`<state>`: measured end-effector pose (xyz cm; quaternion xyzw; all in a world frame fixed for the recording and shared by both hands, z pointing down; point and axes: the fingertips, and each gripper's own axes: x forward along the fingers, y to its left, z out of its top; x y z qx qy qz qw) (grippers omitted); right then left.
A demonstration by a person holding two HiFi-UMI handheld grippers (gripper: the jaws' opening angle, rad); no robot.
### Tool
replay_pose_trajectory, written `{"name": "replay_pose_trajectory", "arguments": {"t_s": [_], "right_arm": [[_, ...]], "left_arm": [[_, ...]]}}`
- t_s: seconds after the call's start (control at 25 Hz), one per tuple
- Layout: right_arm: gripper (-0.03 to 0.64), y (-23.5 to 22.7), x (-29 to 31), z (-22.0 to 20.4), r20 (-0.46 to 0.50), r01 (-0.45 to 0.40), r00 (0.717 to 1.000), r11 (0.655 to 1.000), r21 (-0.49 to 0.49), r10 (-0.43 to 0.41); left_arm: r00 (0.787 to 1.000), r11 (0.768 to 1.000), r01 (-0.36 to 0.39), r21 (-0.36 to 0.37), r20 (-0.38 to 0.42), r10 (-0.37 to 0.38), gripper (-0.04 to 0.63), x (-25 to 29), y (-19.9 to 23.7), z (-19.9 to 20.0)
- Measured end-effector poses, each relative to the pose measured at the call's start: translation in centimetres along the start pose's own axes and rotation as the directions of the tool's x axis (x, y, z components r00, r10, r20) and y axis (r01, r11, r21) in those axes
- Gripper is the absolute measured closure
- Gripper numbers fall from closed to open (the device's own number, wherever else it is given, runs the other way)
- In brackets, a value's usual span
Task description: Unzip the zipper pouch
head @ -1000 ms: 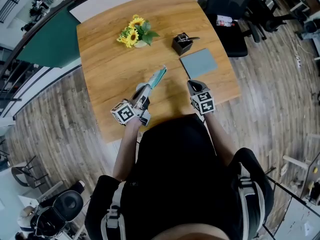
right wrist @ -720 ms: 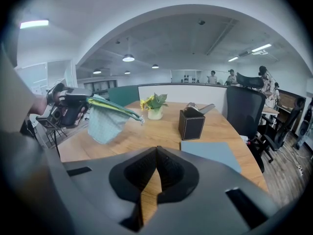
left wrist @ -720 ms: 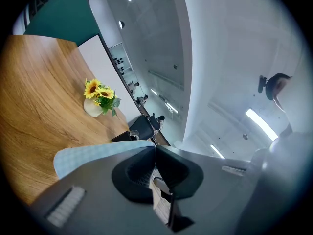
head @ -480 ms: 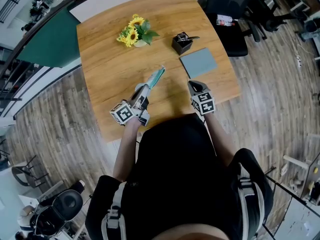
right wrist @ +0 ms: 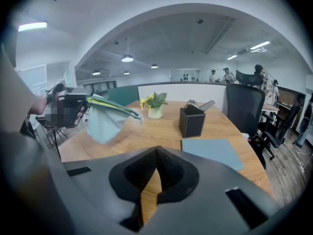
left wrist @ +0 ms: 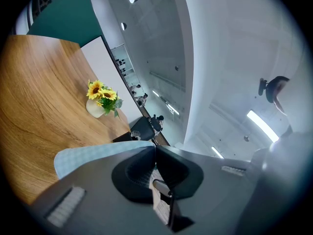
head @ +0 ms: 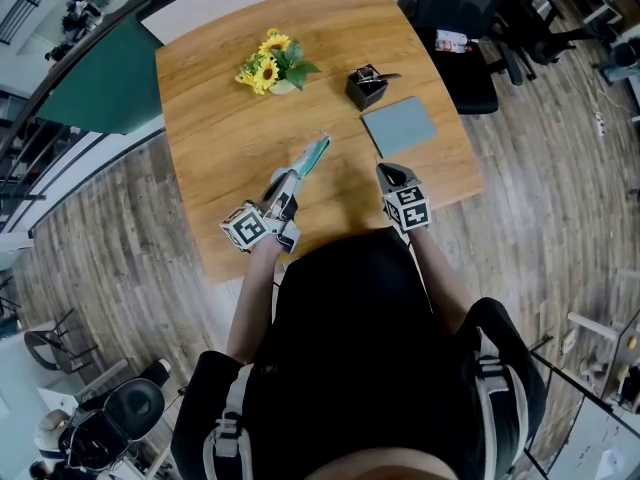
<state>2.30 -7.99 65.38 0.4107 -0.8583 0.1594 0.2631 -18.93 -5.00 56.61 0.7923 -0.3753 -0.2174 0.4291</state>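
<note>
The jaws of your left gripper [head: 287,186] clench one end of the light teal fabric zipper pouch [head: 313,154], lifted over the wooden desk's [head: 215,118] near edge. Your right gripper's [head: 390,173] jaws are closed and empty. Unzipping looks not yet begun.

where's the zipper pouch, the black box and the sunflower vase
zipper pouch [right wrist: 103,122]: right gripper view, on its pale blue fabric body.
black box [right wrist: 191,123]: right gripper view, on its front face.
sunflower vase [left wrist: 95,108]: left gripper view, on the white pot.
</note>
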Motion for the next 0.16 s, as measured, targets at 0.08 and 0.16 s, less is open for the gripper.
{"name": "replay_pose_trajectory", "arguments": {"t_s": [0.08,0.16], "right_arm": [[0.615,0.02,0.09,0.05,0.002,-0.001,1.000,1.000,0.000,0.001],[0.615,0.06,0.17,0.10,0.003,-0.003,1.000,1.000,0.000,0.003]], "left_arm": [[1.000,1.000,0.000,0.001,0.000,0.000,0.589,0.02,-0.03,0.02],[1.000,1.000,0.000,0.001,0.001,0.000,0.589,0.05,-0.01,0.04]]}}
